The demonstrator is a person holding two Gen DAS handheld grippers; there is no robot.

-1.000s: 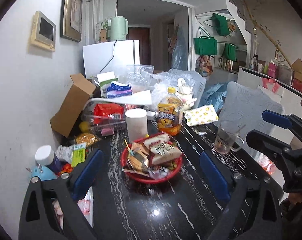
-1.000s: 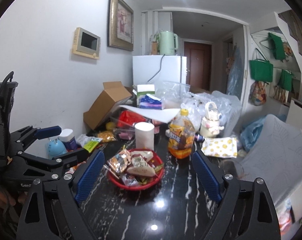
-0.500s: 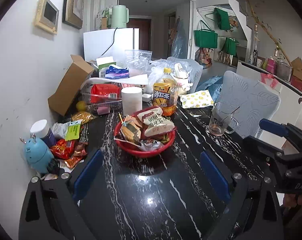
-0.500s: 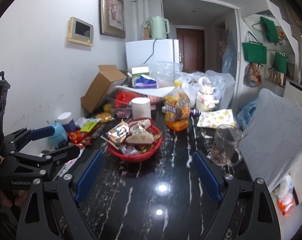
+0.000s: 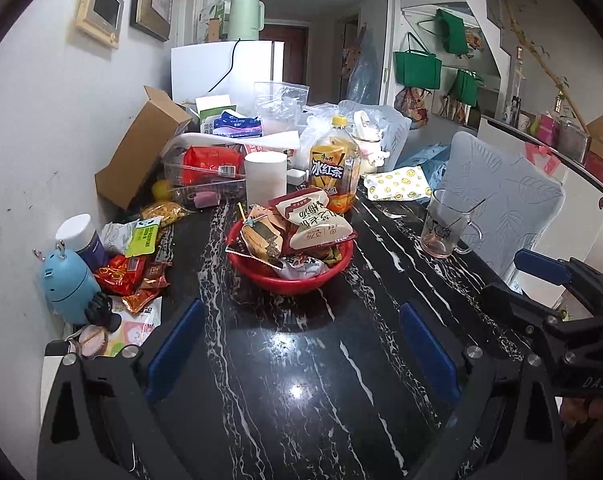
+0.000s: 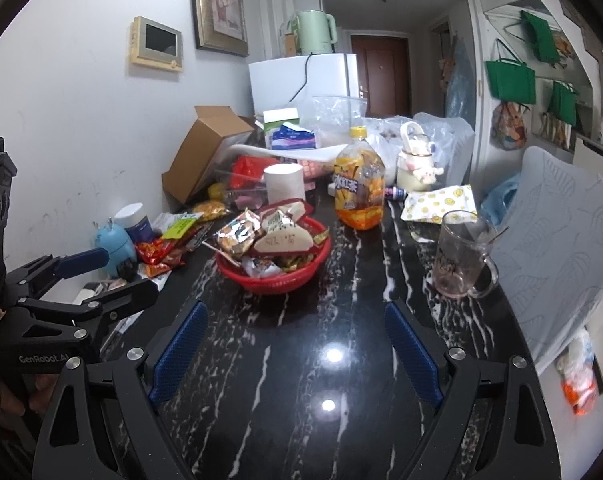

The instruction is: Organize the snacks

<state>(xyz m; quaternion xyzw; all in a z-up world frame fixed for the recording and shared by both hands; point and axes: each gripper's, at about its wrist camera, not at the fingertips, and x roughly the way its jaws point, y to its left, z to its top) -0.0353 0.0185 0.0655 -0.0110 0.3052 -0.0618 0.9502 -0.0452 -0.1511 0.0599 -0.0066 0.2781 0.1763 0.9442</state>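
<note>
Along the wall at the left edge of the black marbled worktop (image 5: 301, 380) stands a pale blue round gadget (image 5: 67, 286) with a white-capped jar (image 5: 81, 236) just behind it. Beside them lies a scatter of loose snack packets (image 5: 129, 276), red and orange ones with a bright green label (image 5: 143, 234) on top; its print is too small to read. Behind these a brown cardboard box (image 5: 141, 148) leans open against the wall.

The left hand-held gripper (image 5: 301, 344) hangs over bare worktop with its blue pads wide apart and nothing between them. From the right wrist view its body reads "GenRobot.AI" (image 6: 43, 358).

Ahead of it, near the middle of the worktop, sits the red bowl (image 5: 293, 280), heaped with wrapped snacks (image 5: 301, 228); the top packets are white and red with Chinese writing, one showing "374". Just behind the bowl stands a white paper roll (image 5: 265, 176), and to its right a bottle (image 5: 333, 168) of amber drink with a yellow cap, labelled "冰红茶".

Further right lies a white pouch (image 5: 397, 182) printed with yellow smiley faces, then a glass mug (image 5: 445, 224) with a stirrer inside.

The right hand-held gripper (image 6: 297, 352) likewise hovers over empty worktop short of the bowl, its jaws spread wide and holding nothing. In the left wrist view its side shows the letters "DAS" (image 5: 595, 382).
</note>
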